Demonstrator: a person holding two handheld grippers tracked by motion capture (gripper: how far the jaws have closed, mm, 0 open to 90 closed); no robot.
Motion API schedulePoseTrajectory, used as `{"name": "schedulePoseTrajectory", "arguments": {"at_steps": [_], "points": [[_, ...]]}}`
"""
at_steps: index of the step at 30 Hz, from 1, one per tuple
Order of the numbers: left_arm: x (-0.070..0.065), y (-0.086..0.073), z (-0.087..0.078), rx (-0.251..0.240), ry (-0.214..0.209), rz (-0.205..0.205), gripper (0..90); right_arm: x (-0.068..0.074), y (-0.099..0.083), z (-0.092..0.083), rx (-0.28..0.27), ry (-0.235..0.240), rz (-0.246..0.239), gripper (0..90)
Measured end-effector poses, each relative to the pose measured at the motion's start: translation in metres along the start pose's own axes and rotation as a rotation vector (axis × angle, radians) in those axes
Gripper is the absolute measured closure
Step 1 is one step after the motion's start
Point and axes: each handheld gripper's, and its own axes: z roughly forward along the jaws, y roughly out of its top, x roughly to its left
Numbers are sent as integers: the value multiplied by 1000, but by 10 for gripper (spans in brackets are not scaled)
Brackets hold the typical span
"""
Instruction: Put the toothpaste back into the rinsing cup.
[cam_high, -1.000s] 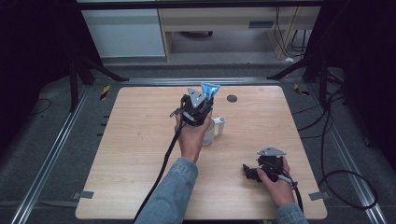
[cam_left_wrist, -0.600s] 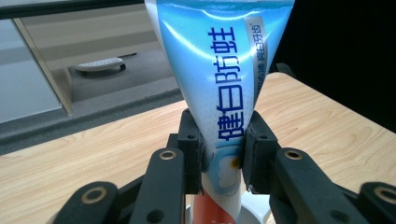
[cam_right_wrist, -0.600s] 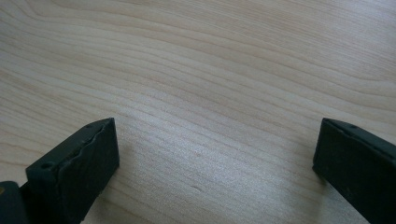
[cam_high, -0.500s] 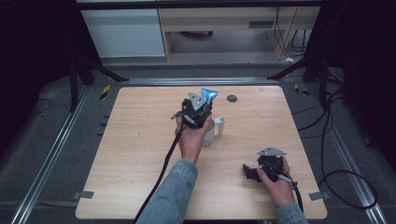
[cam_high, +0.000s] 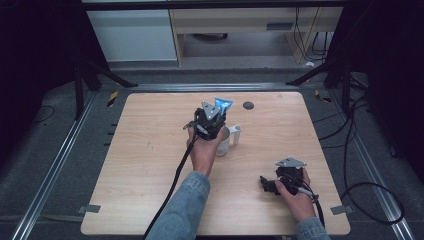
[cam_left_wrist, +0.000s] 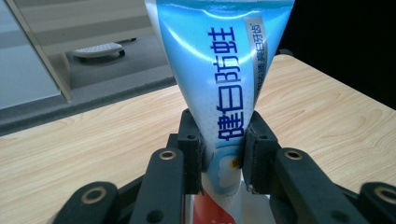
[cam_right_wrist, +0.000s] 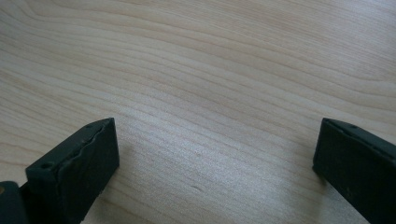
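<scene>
Left gripper (cam_left_wrist: 219, 161) was clamped on the toothpaste tube (cam_left_wrist: 219, 70) right above the cup (cam_high: 223, 142); looked like lowering it in came next. Right gripper (cam_right_wrist: 210, 163) sat wide open, empty.

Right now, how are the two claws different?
The left claw is shut on a blue toothpaste tube, held up above the white cup; the right claw is wide open with nothing between its jaws. The left one is up near the table's middle; the right one sits low by the near edge. Both are black.
</scene>
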Motion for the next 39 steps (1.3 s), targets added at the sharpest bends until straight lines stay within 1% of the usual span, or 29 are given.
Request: {"name": "schedulePoseTrajectory", "arguments": {"at_steps": [12, 25, 39], "points": [[0, -3, 5, 46, 5, -3, 719, 0, 0, 0, 0, 0, 0, 5], [1, -5, 8, 74, 9, -17, 718, 0, 0, 0, 1, 0, -1, 5], [-1, -7, 10, 104, 5, -17, 716, 0, 0, 0, 0, 0, -1, 5]]}}
